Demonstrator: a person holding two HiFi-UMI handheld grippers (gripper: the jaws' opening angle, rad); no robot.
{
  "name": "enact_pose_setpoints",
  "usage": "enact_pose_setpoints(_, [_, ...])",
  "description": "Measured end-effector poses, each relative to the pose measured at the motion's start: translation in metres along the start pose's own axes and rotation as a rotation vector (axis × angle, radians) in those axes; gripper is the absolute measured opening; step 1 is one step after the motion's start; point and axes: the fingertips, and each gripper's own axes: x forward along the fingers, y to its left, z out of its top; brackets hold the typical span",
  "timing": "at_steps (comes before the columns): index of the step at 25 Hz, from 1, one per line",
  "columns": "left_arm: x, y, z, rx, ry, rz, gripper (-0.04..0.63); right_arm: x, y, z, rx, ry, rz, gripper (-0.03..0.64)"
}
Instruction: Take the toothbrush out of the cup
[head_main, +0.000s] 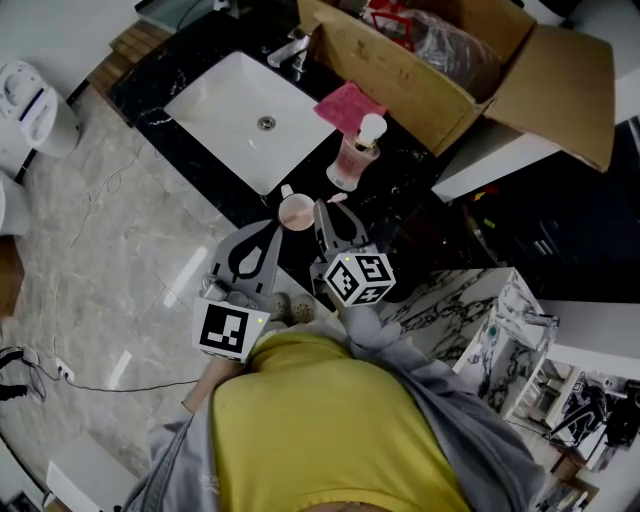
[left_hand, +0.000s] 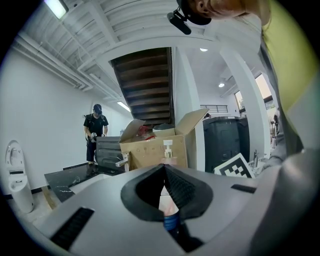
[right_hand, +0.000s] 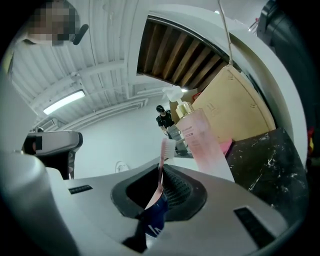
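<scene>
your right tongs (right_hand: 161, 170) clamp the toothbrush (right_hand: 167, 149) upright, bristles at 12 o'clock. the head view adds: left tongs (head_main: 284, 196) closed on the cup (head_main: 298, 214) rim.

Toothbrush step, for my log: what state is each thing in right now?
toothbrush: out of the cup, pinched by the right gripper
pink cup: upright, no brush inside, rim pinched by the left gripper
pump bottle: upright
cardboard box: flaps open
sink: empty
</scene>
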Motion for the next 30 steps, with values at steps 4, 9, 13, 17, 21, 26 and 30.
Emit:
enact_pose_setpoints(4, [-0.004,0.004,0.002,0.006,-0.006,0.004,0.003,0.001,0.005,0.012,0.044,-0.035,0.017,0.023])
enact_pose_setpoints(9, [-0.006,0.008,0.004,0.005,-0.014,0.006,0.003,0.005,0.022,0.035,0.006,-0.031,0.049,0.021])
enact_pose_setpoints(13, [-0.008,0.011,0.007,0.003,-0.022,0.007,0.003,0.003,0.034,0.056,-0.055,-0.014,0.052,0.021])
enact_pose_setpoints(17, [-0.008,0.013,0.010,0.003,-0.031,0.009,0.003,-0.003,0.049,0.081,-0.113,-0.019,0.059,0.021])
enact_pose_setpoints(21, [-0.008,0.015,0.012,0.008,-0.045,0.016,0.003,-0.014,0.066,0.105,-0.227,-0.030,0.058,0.021])
enact_pose_setpoints(26, [-0.009,0.015,0.018,0.021,-0.053,0.017,0.003,-0.031,0.083,0.125,-0.380,-0.035,0.029,0.021])
enact_pose_setpoints(30, [-0.011,0.015,0.023,0.019,-0.055,0.021,0.003,-0.043,0.090,0.132,-0.444,-0.039,-0.002,0.021])
